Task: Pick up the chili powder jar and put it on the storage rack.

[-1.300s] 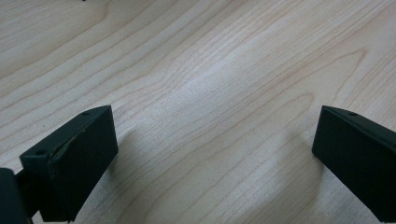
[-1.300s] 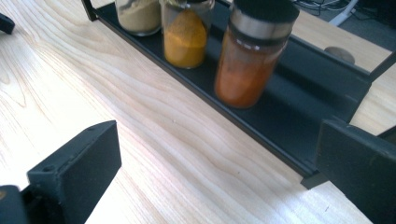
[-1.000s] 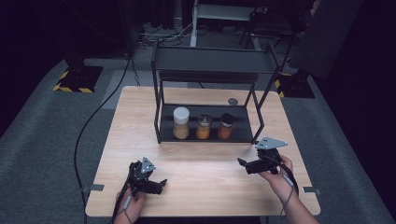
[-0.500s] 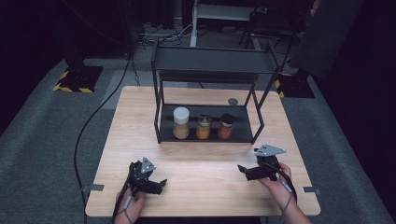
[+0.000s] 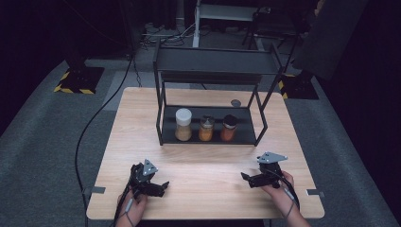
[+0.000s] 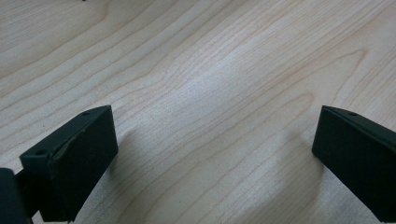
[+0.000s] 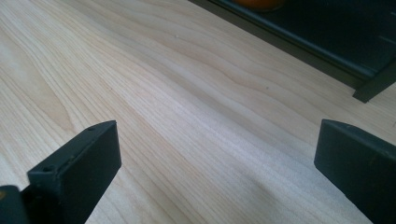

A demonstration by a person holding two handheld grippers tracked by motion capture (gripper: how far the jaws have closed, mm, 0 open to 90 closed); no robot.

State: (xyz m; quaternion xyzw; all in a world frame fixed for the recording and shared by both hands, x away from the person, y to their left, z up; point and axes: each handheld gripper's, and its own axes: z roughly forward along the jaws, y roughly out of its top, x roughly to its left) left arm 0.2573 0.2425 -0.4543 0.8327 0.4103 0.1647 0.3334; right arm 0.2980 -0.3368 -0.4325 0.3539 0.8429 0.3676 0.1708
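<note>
My left gripper rests low on the wooden table near its front left, jaws wide apart over bare wood. My right gripper sits near the front right, also open, with nothing between its jaws. A black two-tier rack stands at the table's far middle. On its lower shelf stand three jars in a row: a white-lidded jar, an orange-filled jar and a dark-lidded jar. The rack's base edge crosses the top of the right gripper view.
A small round grey object lies on the table behind the rack at the right. A black cable runs over the grey floor at the left. Dark equipment stands beyond the table's far edge.
My right gripper has drawn back toward the front edge of the table and sunk lower. The left gripper has stayed where it was.
</note>
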